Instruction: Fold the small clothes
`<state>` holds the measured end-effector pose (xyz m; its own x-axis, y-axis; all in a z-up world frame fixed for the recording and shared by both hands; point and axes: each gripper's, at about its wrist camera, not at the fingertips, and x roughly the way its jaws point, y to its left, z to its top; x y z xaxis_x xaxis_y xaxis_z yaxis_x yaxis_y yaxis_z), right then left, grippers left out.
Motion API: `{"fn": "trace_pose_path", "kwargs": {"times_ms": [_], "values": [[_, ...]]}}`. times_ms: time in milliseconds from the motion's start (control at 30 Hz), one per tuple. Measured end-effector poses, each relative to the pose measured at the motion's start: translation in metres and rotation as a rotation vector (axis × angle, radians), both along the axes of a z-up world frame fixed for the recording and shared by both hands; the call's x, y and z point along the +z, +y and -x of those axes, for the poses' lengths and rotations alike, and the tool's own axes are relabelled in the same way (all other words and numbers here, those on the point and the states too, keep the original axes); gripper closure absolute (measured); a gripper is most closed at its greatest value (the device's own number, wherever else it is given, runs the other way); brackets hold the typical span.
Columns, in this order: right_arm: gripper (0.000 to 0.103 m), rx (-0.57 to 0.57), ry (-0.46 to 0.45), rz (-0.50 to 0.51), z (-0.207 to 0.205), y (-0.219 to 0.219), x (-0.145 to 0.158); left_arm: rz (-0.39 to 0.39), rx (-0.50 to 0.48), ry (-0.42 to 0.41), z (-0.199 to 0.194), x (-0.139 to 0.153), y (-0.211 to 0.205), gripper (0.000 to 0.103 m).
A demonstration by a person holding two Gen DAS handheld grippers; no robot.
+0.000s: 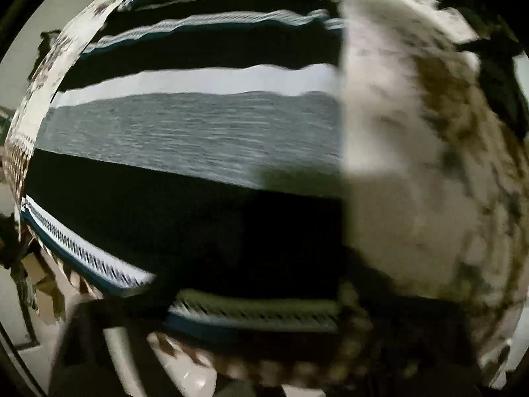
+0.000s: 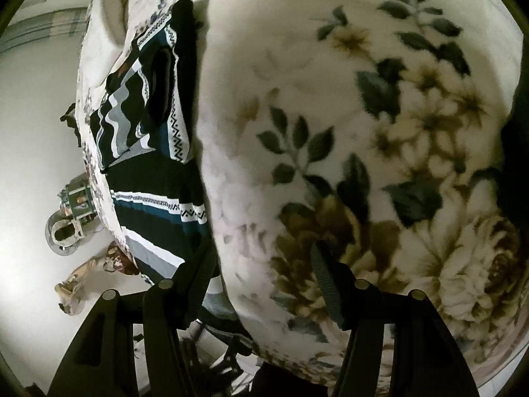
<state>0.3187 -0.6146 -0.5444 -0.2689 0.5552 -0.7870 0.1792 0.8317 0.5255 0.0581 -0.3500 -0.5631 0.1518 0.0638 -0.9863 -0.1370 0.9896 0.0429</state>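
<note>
- The right gripper (image 2: pixel 261 251), nearest the lens, shows both dark fingers (image 2: pixel 327 284) set moderately apart with nothing between them. It hangs over bare bedding, its left finger just overlapping the garment's edge.
- A floral bedspread (image 2: pixel 363 66) takes up most of the right wrist view, giving broad open room on that side.
- The striped sweater (image 2: pixel 158 178), the piece to be folded, lies to the left of those jaws. Its long axis runs away from the camera along the bed's left edge, and the far end is already doubled over.
- The left gripper (image 1: pixel 261 297) is the nearer tool, directly above the sweater (image 1: pixel 198 132). Its blurred fingers look spread wide and appear empty.
- Bare floor (image 2: pixel 36 132) lies just beyond that bed edge, so there is little slack on the left.
</note>
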Motion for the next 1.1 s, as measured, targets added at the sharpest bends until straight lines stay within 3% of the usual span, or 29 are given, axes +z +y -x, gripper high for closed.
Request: {"fn": "trace_pose_path", "kwargs": {"times_ms": [133,367,533,667,700,767,833,867,933,1100], "values": [[0.041,-0.009,0.009,-0.005,0.005,0.001,-0.004,0.097,0.047,0.152,-0.035,-0.048,0.025,0.0],[0.041,0.008,-0.003,0.002,0.011,0.007,-0.003,0.057,0.067,0.143,-0.046,-0.054,0.012,0.0],[0.041,0.017,-0.022,-0.006,0.012,0.007,0.003,0.049,0.068,0.119,-0.01,-0.016,0.019,0.0],[0.041,0.014,-0.038,-0.001,0.011,0.003,0.003,0.077,0.01,0.114,0.023,0.0,-0.003,0.001],[0.041,0.007,-0.038,-0.003,0.01,0.002,0.002,0.093,-0.011,0.13,0.028,-0.005,-0.012,0.005],[0.041,-0.015,-0.041,-0.013,0.005,0.0,-0.002,0.056,-0.059,0.161,0.031,-0.019,-0.031,0.038],[0.041,-0.037,-0.047,-0.03,-0.001,0.001,-0.007,-0.006,-0.109,0.164,0.027,-0.034,-0.045,0.052],[0.041,-0.05,-0.05,-0.043,-0.007,0.003,-0.01,-0.015,-0.112,0.146,0.024,-0.034,-0.047,0.07],[0.041,-0.08,-0.062,-0.074,-0.023,0.007,-0.017,-0.023,-0.11,0.104,0.021,-0.026,-0.048,0.097],[0.041,-0.217,-0.102,-0.182,-0.093,0.024,-0.044,0.017,-0.112,0.035,0.036,0.004,-0.037,0.098]]}}
